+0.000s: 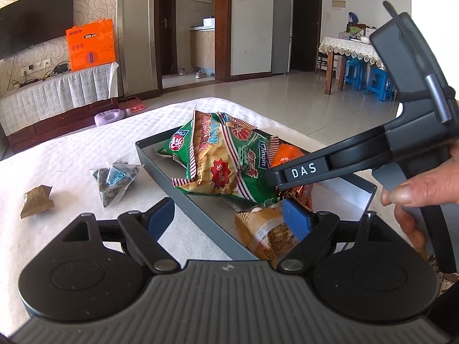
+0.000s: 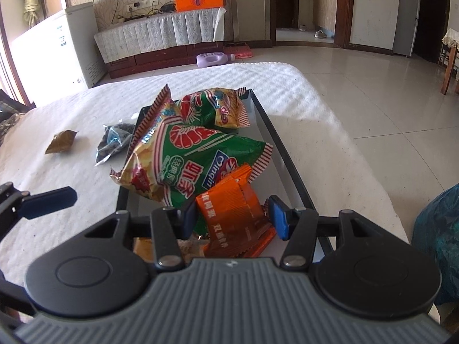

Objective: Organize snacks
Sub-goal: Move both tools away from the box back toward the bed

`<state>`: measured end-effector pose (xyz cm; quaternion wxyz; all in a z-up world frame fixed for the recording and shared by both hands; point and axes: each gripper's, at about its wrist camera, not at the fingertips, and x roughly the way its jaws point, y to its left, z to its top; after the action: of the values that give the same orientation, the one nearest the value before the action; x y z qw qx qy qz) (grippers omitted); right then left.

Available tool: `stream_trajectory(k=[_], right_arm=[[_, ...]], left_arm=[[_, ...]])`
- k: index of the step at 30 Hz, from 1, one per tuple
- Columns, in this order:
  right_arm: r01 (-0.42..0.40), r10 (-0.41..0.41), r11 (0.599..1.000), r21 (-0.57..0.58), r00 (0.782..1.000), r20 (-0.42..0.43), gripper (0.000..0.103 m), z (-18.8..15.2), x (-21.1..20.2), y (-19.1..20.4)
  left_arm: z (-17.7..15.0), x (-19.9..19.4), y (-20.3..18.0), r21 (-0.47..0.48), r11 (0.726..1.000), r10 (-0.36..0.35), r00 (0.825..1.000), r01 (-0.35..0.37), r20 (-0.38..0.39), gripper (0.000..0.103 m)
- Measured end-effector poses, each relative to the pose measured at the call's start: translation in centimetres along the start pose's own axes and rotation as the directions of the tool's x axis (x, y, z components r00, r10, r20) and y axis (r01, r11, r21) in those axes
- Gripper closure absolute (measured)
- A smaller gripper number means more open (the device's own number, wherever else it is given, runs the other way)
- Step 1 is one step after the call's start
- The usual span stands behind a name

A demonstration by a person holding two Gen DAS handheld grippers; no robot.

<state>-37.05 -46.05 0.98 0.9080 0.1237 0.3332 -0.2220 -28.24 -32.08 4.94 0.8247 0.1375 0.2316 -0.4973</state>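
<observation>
Risk: the orange packet (image 2: 235, 215) lies at the near end of the grey tray (image 2: 282, 154), part under the 2 green cracker bags (image 2: 183, 154); if the right hand-held gripper (image 2: 233, 219) lifts it, the pile may shift and a bag slide over the low rim onto the white surface (image 2: 287, 91). Second risk: the 2 hand-held grippers work close together over the near end of the tray and could knock each other. Right hand-held gripper: jaws partly open and straddling the orange packet; the left pad seems to touch it, but a firm grip cannot be confirmed. Left hand-held gripper (image 1: 229, 219): jaws wide open, empty, over the tray's near edge and a tan packet (image 1: 264, 232). Outside the tray, on the surface: 1 clear packet of dark pieces (image 1: 114, 180) and 1 brown packet (image 1: 37, 202).
</observation>
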Motion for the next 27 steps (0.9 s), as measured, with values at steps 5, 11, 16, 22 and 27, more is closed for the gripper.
stream_trajectory(k=[5,11,16,22,27], right_arm=[[0.007,-0.007,1.000,-0.008,1.000,-0.018,0.046,-0.1,0.4,0.1],[0.002,-0.002,1.000,0.000,1.000,-0.029,0.043,-0.2,0.4,0.0],[-0.004,0.004,1.000,-0.003,1.000,-0.031,0.042,-0.2,0.3,0.0],[0.006,-0.006,1.000,0.001,1.000,0.003,0.042,-0.1,-0.8,0.1],[0.005,-0.007,1.000,0.016,0.996,0.094,0.042,0.2,-2.9,0.6]], left_arm=[[-0.1,0.0,-0.3,0.009,1.000,-0.003,1.000,0.003,-0.003,0.017],[-0.2,0.3,-0.6,0.023,1.000,-0.006,1.000,0.007,-0.009,0.015],[-0.3,0.7,-0.6,0.026,1.000,-0.004,1.000,0.005,-0.015,0.014],[-0.3,0.9,-0.5,0.022,1.000,-0.002,1.000,0.002,-0.013,0.013],[-0.1,0.8,-0.2,0.008,1.000,0.002,1.000,-0.002,-0.006,0.013]])
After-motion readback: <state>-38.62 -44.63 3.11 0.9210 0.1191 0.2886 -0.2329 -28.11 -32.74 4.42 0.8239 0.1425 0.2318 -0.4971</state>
